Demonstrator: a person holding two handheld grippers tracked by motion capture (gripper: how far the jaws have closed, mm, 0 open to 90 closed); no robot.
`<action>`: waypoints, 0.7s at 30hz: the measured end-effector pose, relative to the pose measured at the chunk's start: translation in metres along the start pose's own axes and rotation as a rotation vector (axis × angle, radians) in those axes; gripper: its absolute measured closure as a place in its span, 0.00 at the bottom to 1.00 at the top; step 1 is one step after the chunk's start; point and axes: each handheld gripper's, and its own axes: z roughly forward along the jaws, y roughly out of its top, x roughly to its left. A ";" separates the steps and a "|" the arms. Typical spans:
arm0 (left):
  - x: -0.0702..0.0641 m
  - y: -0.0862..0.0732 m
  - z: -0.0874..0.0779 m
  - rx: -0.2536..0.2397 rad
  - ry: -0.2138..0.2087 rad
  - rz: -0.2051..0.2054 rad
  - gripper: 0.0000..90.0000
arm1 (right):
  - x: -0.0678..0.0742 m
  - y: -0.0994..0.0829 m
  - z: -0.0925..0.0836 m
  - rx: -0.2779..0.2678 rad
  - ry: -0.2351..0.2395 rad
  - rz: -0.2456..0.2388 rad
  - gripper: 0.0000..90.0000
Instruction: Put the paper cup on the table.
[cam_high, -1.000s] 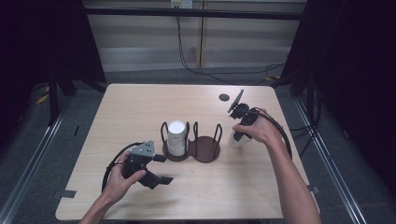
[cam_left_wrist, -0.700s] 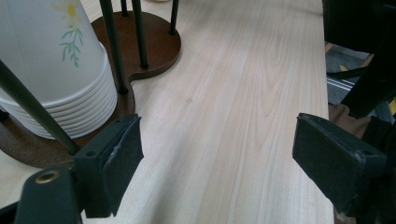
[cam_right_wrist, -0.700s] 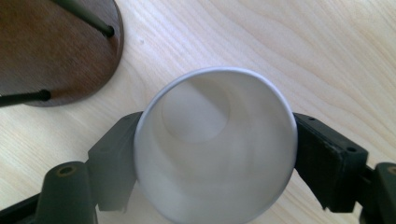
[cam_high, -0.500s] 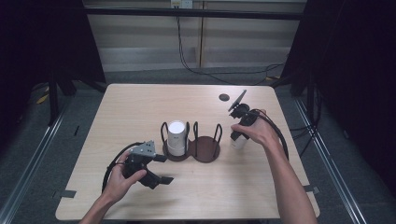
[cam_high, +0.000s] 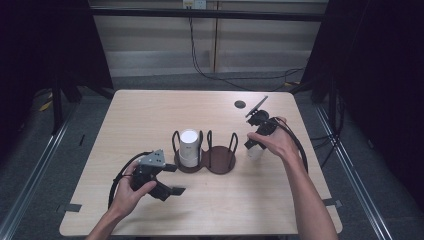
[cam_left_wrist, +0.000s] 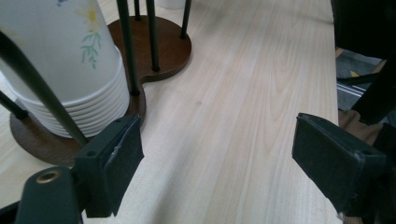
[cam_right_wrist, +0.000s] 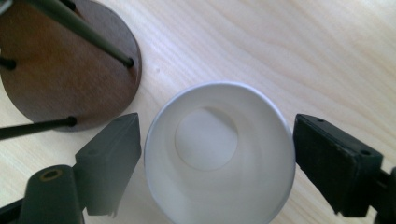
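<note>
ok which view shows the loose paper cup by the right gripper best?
The right gripper view: it looks straight down into the paper cup, upright on the table, mouth open, between the right gripper jaws, which have just been opening and stand clear of its rim. The high view shows a sliver of it under the hand. The left gripper view shows the stacked cups instead.

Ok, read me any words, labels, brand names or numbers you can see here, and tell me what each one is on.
No readable text anywhere.
Stack of paper cups: a printed flower pattern, no words.
Single white cup: plain inside, no lettering visible.
Wooden cup holder: no label visible.
</note>
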 end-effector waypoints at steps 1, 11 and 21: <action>0.000 0.000 0.001 0.002 -0.001 -0.002 0.18 | 0.000 0.000 -0.001 -0.016 -0.002 0.008 0.17; 0.001 -0.004 -0.010 -0.014 0.017 -0.011 0.18 | 0.002 -0.011 -0.012 -0.174 -0.015 0.055 0.16; 0.003 -0.010 -0.009 -0.022 0.030 -0.032 0.18 | 0.007 -0.025 -0.030 -0.326 0.009 0.094 0.16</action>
